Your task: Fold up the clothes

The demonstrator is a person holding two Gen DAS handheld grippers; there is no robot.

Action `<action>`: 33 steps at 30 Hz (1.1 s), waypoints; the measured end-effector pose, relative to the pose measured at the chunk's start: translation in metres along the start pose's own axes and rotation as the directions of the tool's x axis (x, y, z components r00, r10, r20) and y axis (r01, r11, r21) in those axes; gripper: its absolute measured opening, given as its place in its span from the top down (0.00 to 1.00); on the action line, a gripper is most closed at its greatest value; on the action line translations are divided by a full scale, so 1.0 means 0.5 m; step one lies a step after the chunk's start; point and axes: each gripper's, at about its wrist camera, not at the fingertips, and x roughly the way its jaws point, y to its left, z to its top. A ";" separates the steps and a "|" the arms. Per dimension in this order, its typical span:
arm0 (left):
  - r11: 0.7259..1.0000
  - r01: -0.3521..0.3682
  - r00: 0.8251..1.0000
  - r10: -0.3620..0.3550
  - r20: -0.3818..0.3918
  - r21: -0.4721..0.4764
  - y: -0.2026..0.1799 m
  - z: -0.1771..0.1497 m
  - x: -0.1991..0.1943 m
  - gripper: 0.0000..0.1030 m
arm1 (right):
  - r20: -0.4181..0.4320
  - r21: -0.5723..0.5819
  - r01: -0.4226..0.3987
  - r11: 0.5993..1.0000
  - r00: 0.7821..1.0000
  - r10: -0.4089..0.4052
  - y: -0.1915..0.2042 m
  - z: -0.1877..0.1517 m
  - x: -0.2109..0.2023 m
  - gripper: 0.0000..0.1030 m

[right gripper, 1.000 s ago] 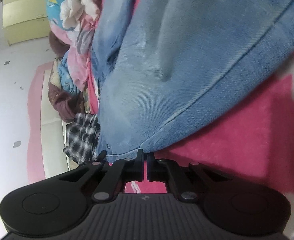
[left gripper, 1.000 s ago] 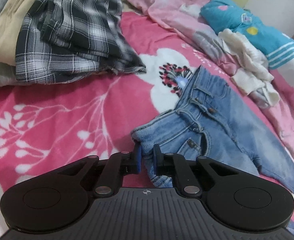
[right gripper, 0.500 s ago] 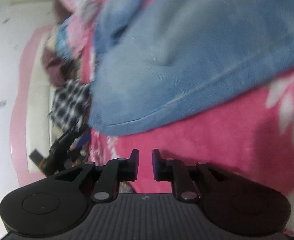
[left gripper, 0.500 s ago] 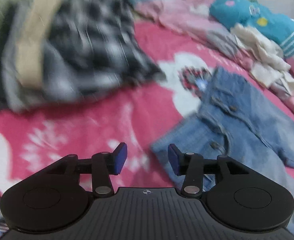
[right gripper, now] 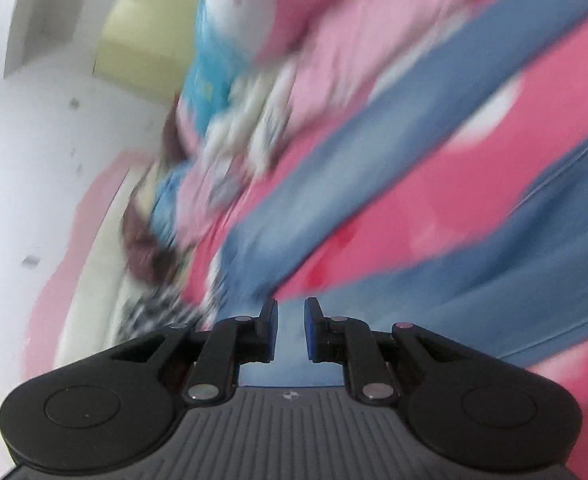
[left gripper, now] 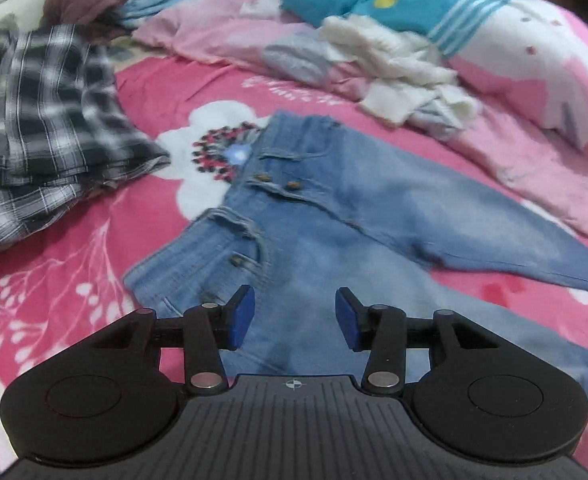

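Both grippers have let go of the jeans [left gripper: 334, 216] and lifted. Left wrist view: left gripper [left gripper: 295, 317] spread, empty, above jeans flat on the pink floral blanket [left gripper: 53, 280]; plaid shirt [left gripper: 45, 120] left of them. Right wrist view, blurred: right gripper [right gripper: 290, 329] slightly parted, empty, over the jeans.

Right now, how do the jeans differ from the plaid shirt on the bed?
The jeans are plain faded blue denim; the plaid shirt is black-and-white check. The jeans lie spread out with legs apart; the plaid shirt sits bunched in layers at the left. Both rest on the pink floral blanket.
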 end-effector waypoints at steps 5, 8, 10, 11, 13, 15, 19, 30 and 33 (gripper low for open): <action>0.977 0.196 0.980 -0.193 -0.044 0.085 -0.122 -0.064 -0.104 0.57 | 0.195 -0.010 0.138 0.990 0.972 -0.133 -0.082 0.025 -0.236 0.83; 0.924 0.379 0.924 -0.373 -0.087 0.055 -0.204 -0.113 -0.120 0.57 | 0.216 0.060 0.145 0.988 0.964 -0.155 -0.154 0.007 -0.308 0.79; 0.879 0.476 0.876 -0.470 -0.109 0.039 -0.267 -0.148 -0.108 0.56 | 0.207 0.104 0.158 0.982 0.962 -0.177 -0.195 -0.009 -0.313 0.77; 0.865 0.500 0.862 -0.493 -0.120 0.037 -0.299 -0.164 -0.094 0.56 | 0.202 0.125 0.165 0.978 0.961 -0.188 -0.216 -0.016 -0.315 0.77; 0.861 0.507 0.855 -0.497 -0.145 0.039 -0.365 -0.193 -0.054 0.56 | 0.191 0.168 0.178 0.969 0.959 -0.209 -0.257 -0.032 -0.318 0.77; 0.865 0.501 0.855 -0.490 -0.171 0.025 -0.414 -0.212 -0.006 0.56 | 0.178 0.184 0.192 0.964 0.958 -0.225 -0.290 -0.041 -0.321 0.77; 0.887 0.462 0.874 -0.458 -0.162 -0.016 -0.465 -0.229 0.073 0.57 | 0.153 0.024 0.241 0.970 0.958 -0.242 -0.255 -0.018 -0.286 0.77; 0.915 0.396 0.894 -0.403 -0.194 -0.079 -0.431 -0.258 0.162 0.57 | -0.044 -0.793 0.140 0.593 0.957 -0.286 -0.045 0.029 0.044 0.72; 0.907 0.411 0.888 -0.421 -0.183 -0.093 -0.422 -0.265 0.165 0.57 | -0.149 -0.856 0.034 0.516 0.939 -0.309 -0.015 0.026 0.137 0.72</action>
